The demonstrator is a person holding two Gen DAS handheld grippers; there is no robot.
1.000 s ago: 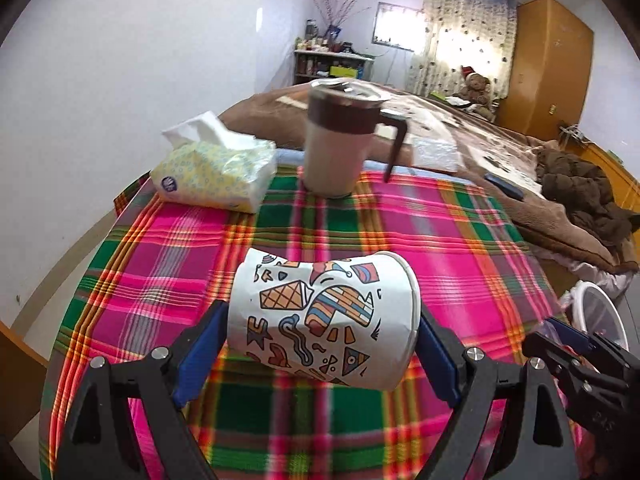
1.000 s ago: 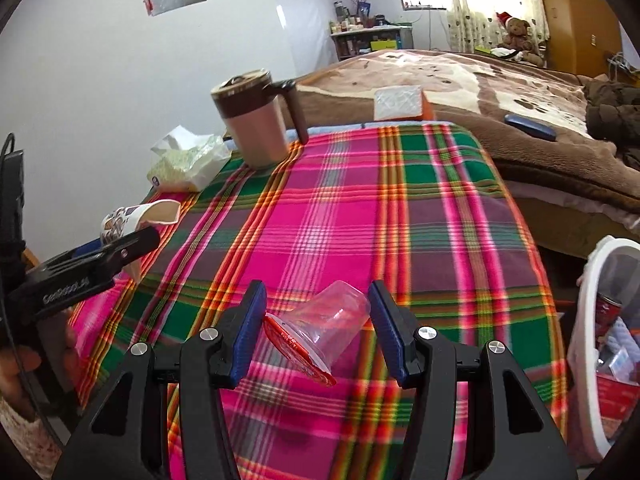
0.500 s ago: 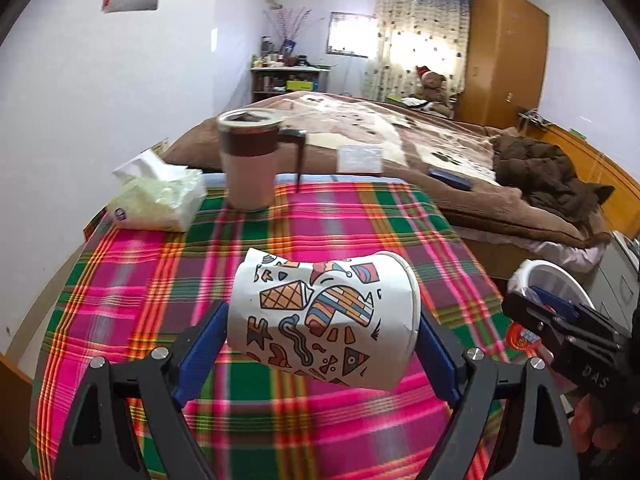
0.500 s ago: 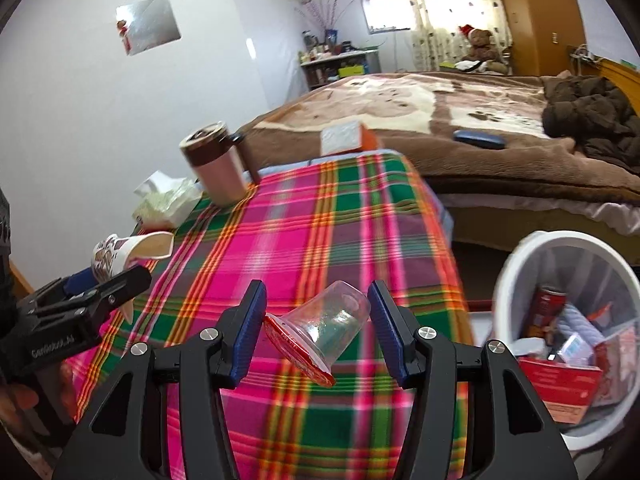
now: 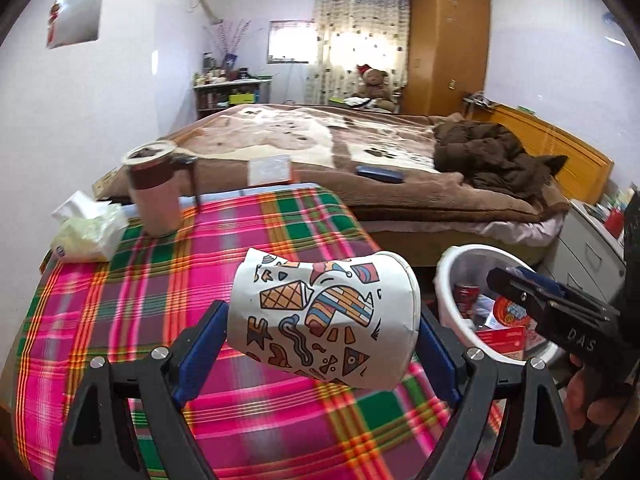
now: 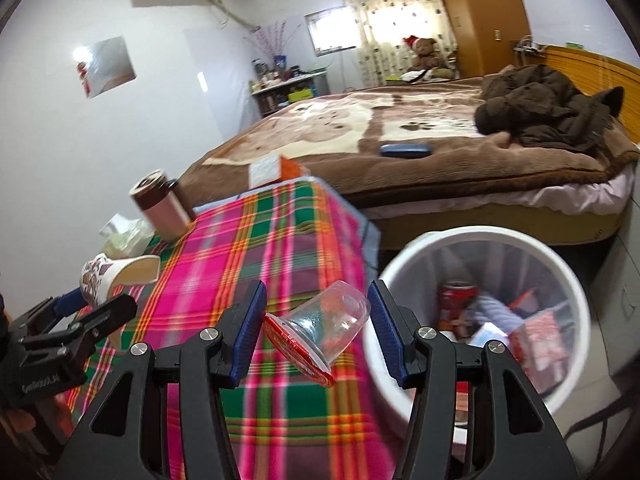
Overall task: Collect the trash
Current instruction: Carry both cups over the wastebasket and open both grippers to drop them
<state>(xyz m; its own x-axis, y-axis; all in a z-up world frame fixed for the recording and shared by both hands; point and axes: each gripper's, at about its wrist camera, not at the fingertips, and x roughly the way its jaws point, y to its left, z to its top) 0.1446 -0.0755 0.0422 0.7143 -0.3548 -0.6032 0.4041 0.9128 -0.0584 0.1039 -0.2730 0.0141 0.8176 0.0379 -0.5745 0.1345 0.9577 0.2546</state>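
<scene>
Two pieces of trash are mid-carry. The left tool (image 5: 322, 346) pinches a crumpled paper cup (image 5: 324, 316) over the table's (image 5: 120, 320) right edge, long axis sideways, mouth rightward. The right tool (image 6: 316, 332) pinches a clear plastic cup (image 6: 324, 330), red rim pointing down-left, beside the white bin (image 6: 500, 240). Next, I judge: hover above the bin, then let go.

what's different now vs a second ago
Both tongs swung from over the plaid table toward the white bin, now beside both. The left tongs still clamp the paper cup, the right tongs the clear cup. Mug and tissues stayed.
</scene>
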